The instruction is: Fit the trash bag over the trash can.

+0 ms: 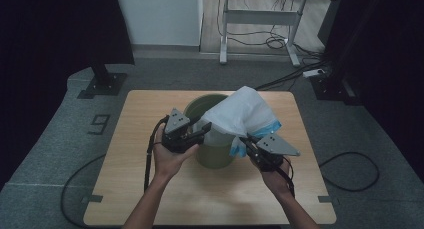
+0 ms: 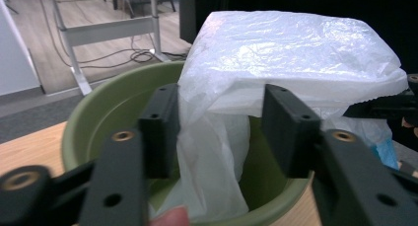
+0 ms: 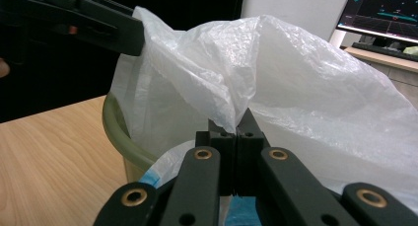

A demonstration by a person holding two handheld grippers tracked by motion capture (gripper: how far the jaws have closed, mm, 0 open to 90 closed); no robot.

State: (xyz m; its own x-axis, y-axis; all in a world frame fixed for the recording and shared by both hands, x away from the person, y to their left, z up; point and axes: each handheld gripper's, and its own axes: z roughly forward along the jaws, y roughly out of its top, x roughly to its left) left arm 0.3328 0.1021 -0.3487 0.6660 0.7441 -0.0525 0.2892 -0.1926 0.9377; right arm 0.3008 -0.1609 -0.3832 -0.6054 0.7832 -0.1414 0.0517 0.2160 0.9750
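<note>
From the high view, the green bin [image 1: 212, 134] stands near the middle of the worktop [image 1: 150, 189], and the white bag [image 1: 245, 114] billows over its right side, part inside and part raised above the rim. My left gripper [image 1: 202, 130] sits at the bin's near-left rim, my right gripper [image 1: 245, 140] at the bag's lower right edge, where a blue strip [image 1: 239, 149] hangs. In the left gripper view, my jaws stand apart with a fold of the bag [image 2: 296, 53] hanging between them; the pads do not press it, so that side is loose over the bin [image 2: 103, 107]. In the right gripper view, my jaws are closed tight on a pinch of the bag [image 3: 296, 88], which rises from the pads in a peaked crease, and the bin's rim [image 3: 123, 137] curves just to the left below. The film looks thin, light and limp, slick enough to slide out of a shallow pinch, and likely to tear if dragged over the rim. I judge the best hold is on the mouth's hem, gathered into a few layers, one side in each hand, so the opening can be stretched over the rim.
</note>
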